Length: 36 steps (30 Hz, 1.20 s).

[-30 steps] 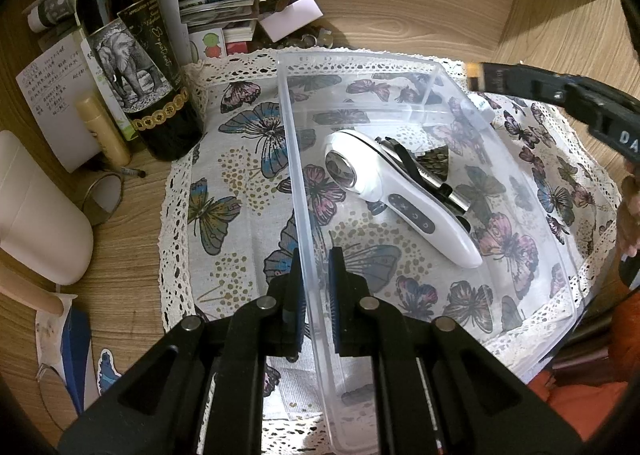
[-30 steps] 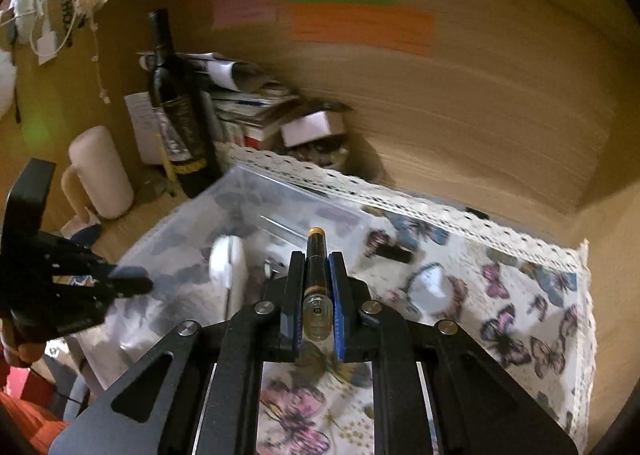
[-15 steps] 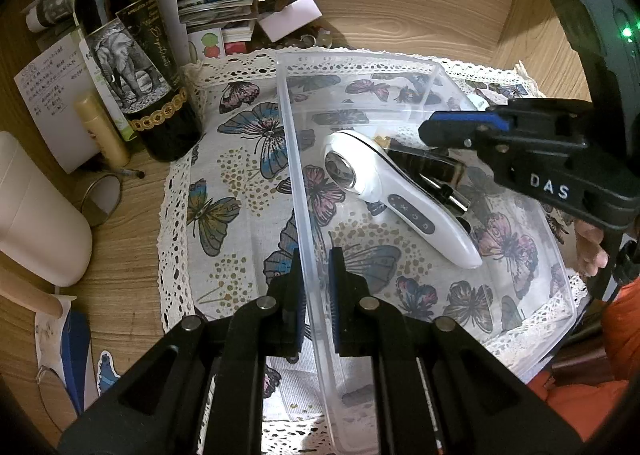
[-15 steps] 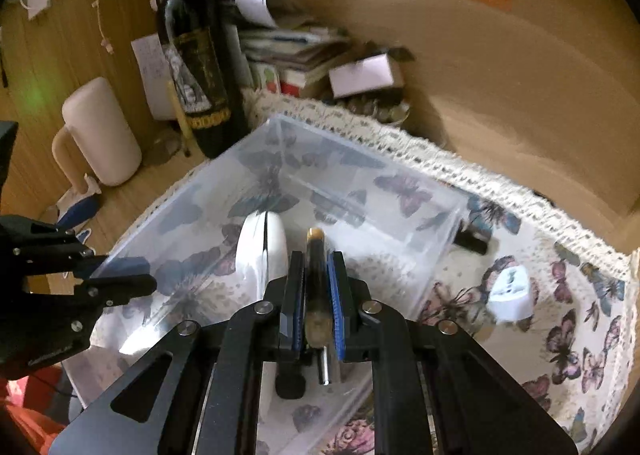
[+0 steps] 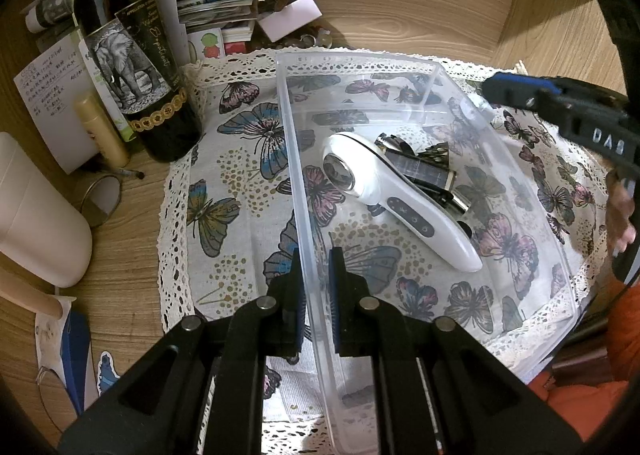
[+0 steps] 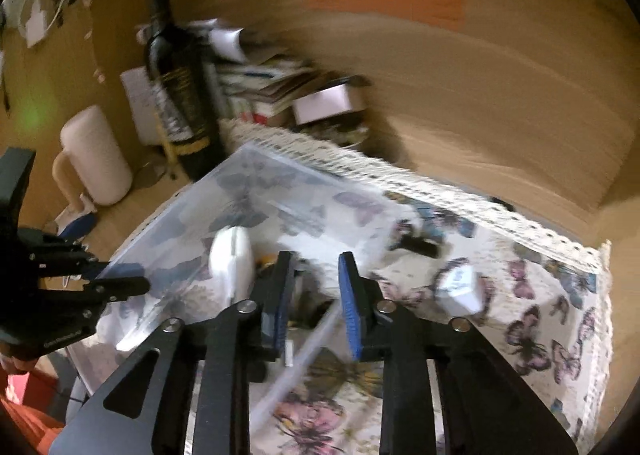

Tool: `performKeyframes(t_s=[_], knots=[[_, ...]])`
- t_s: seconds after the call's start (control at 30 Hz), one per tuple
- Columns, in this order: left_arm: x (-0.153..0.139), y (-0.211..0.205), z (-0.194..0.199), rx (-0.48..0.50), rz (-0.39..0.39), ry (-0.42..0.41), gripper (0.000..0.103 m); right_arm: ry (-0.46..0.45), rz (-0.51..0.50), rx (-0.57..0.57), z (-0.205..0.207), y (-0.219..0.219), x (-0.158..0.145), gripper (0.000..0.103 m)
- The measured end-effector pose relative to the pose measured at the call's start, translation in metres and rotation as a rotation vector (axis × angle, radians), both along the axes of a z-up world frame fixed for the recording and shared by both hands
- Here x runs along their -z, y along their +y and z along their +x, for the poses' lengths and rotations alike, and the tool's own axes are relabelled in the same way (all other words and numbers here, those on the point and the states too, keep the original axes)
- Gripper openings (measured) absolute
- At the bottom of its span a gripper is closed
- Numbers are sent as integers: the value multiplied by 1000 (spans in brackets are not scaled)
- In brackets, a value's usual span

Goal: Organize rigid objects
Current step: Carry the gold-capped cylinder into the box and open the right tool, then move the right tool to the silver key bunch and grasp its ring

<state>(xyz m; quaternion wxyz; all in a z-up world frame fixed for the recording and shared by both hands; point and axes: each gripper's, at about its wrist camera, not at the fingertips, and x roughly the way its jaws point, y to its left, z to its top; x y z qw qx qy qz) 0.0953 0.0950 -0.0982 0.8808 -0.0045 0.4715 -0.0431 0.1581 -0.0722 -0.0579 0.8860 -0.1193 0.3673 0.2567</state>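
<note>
A clear plastic bin (image 5: 304, 159) stands on a butterfly cloth. My left gripper (image 5: 316, 283) is shut on the bin's near left wall. Inside lie a white handheld device (image 5: 400, 199) and dark tube-shaped items (image 5: 424, 171) beside it. My right gripper (image 6: 312, 295) is open and empty above the bin's right edge; it also shows in the left wrist view (image 5: 560, 111). In the blurred right wrist view the bin (image 6: 280, 191) and white device (image 6: 232, 259) show, and a white plug adapter (image 6: 460, 291) and a small dark item (image 6: 416, 245) lie on the cloth outside the bin.
A dark wine bottle (image 5: 132, 51) stands left of the bin, with a cream tube (image 5: 100, 131), papers (image 5: 208, 7) and a white mug (image 5: 36, 215). A wooden wall (image 6: 480, 103) rises behind the cloth.
My right gripper has opened and let go of the dark tube, which now lies in the bin by the white device. The gripper has pulled back to the right. The left gripper has not moved.
</note>
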Motion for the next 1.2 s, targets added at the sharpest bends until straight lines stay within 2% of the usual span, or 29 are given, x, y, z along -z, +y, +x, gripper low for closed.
performKeyframes(t_s=[0.23,0.33,0.5,0.7,0.83,1.1,1.17,1.2], knots=[[0,0,0,0,1,-2,8,-1,-29,122,10,-37,4,32],[0,0,0,0,2,-2,8,30,-54,155,15,-48,17,39],[0,-1,0,1,2,-2,8,91,-91,174,21,-56,43,47],[1,-1,1,3,11,0,8,203,-101,178,41,-58,72,46],[0,-1,0,5,14,2,8,240,-86,193,57,-60,80,46],[0,0,0,5,14,1,9,254,-96,179,76,-58,87,46],[0,-1,0,4,12,1,8,241,-108,179,76,-56,87,41],[0,0,0,4,11,0,9,238,-114,169,76,-54,85,31]])
